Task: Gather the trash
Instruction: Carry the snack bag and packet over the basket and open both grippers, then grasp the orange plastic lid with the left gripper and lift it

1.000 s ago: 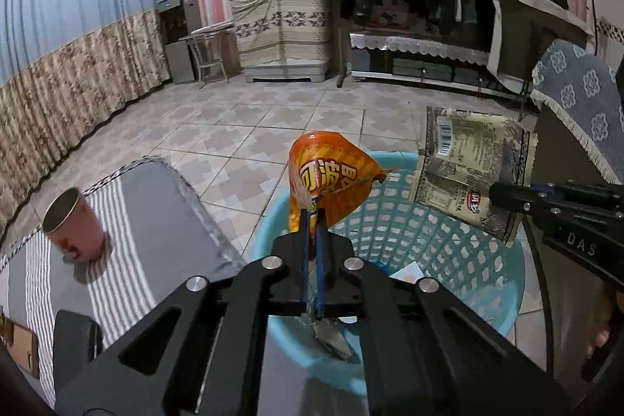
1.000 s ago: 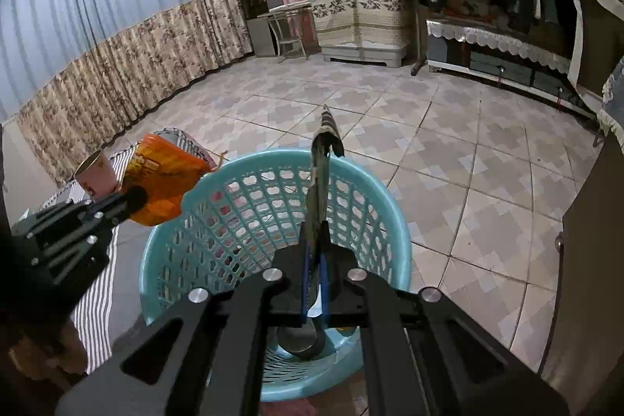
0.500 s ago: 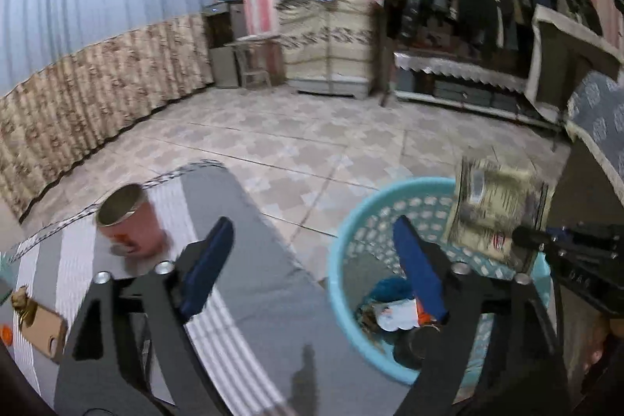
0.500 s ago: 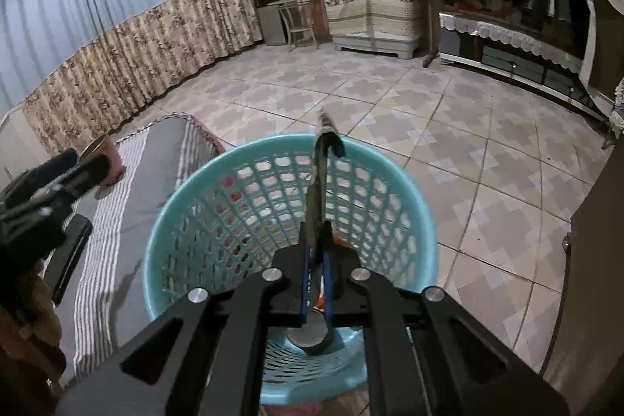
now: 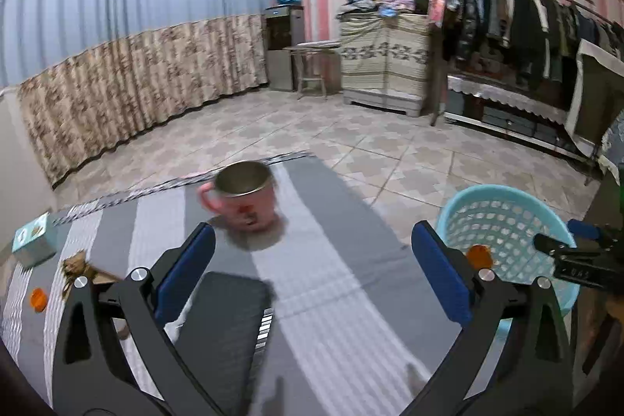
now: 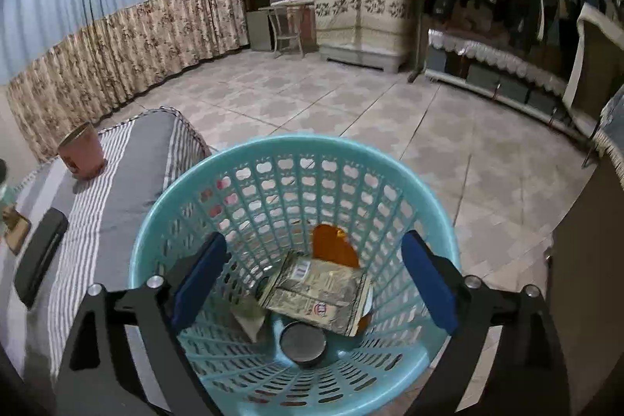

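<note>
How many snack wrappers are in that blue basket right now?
2 show in the basket: a silvery wrapper lying flat on the pile, and an orange wrapper behind it against the wall. More may be hidden underneath.

Perforated glossy plastic basket [image 6: 296, 158], crinkled foil wrapper [image 6: 319, 293], striped woven cloth [image 5: 335, 283]

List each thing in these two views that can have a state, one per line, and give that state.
left gripper: open, empty, jaws just opened
right gripper: open, empty, jaws just opened, above the basket
basket: upright, holding trash
silver wrapper: lying flat in the basket
orange wrapper: in the basket, leaning on its wall
pink mug: upright on the striped cloth
</note>
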Action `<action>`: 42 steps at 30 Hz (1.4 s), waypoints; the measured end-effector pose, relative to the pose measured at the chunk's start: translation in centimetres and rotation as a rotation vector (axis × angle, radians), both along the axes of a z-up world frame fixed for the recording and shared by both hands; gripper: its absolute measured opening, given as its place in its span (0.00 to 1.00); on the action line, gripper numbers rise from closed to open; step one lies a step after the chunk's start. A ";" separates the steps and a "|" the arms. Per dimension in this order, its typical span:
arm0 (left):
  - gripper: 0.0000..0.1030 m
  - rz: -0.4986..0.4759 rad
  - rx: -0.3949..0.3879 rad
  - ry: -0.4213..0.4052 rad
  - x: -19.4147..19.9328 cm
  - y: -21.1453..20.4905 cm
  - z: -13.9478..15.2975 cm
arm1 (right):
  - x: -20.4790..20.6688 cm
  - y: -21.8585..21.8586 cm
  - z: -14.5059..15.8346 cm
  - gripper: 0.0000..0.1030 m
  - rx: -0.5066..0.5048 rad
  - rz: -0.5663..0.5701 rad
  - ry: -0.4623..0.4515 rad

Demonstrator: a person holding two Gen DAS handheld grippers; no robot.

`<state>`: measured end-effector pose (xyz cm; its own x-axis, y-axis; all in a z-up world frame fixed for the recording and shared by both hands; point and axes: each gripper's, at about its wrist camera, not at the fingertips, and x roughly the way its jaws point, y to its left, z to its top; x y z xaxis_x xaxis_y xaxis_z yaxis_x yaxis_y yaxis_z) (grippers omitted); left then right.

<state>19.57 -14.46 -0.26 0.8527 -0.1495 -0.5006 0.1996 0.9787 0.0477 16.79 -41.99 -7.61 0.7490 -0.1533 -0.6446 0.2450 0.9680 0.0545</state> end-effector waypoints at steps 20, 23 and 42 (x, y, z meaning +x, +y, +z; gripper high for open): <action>0.95 0.358 0.033 0.051 -1.0 25.8 -2.7 | -1.2 12.1 4.0 0.95 -0.016 0.105 -0.152; 0.95 0.397 0.028 0.055 -1.2 29.1 -2.9 | -0.9 14.3 3.8 0.95 -0.014 0.121 -0.161; 0.68 0.403 -0.042 0.317 4.1 36.6 -9.6 | 1.5 23.1 2.8 0.96 -0.062 0.210 -0.090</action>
<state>23.69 22.19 -9.82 0.6541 0.1342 -0.7444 -0.1960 0.9806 0.0046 18.27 -18.90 -4.82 0.8224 -0.0251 -0.5683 0.0348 0.9994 0.0062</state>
